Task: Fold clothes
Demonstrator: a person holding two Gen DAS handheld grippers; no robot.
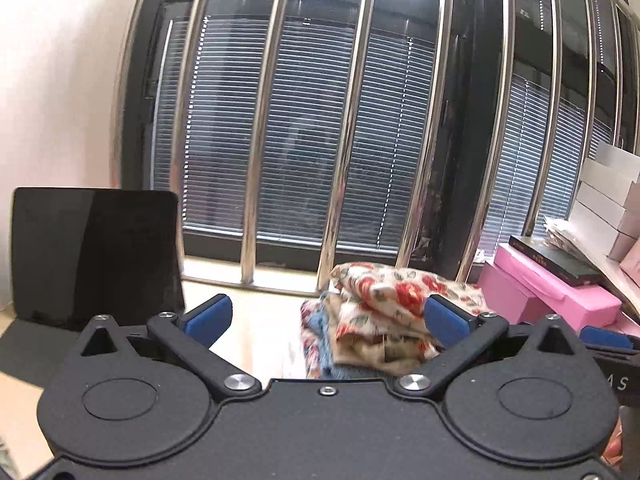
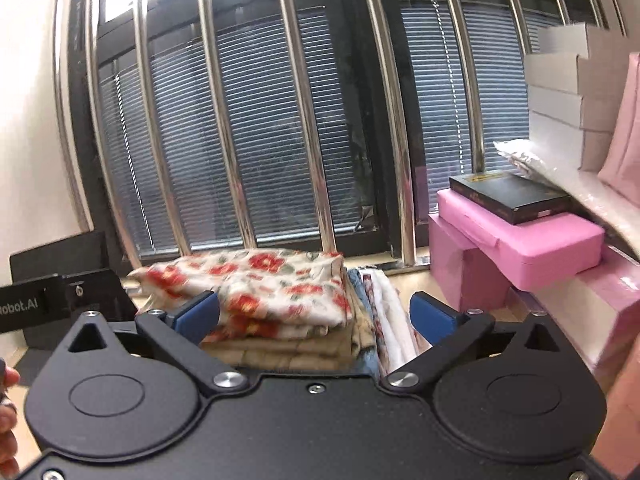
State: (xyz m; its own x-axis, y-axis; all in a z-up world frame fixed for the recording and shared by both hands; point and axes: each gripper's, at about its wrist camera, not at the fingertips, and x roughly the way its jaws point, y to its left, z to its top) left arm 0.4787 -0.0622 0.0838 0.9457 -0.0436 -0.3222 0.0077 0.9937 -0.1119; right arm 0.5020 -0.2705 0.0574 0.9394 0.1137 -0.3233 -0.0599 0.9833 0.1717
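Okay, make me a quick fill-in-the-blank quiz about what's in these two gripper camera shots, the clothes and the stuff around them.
1. The top garment on the folded pile has a red ____ print.
2. Both the left gripper and the right gripper have their jaws ____, with nothing held.
3. The black book lies on a ____ box.
4. Behind the pile, metal bars stand in front of closed ____.

Missing words: floral; open; pink; blinds

One stack of folded clothes (image 2: 280, 312) sits on the tabletop (image 1: 256, 320), a floral garment (image 2: 256, 280) on top. Two tools: left tool (image 1: 326, 320), right tool (image 2: 316, 316). One black book (image 2: 508, 196) tops pink boxes (image 2: 520, 240); their number is unclear.
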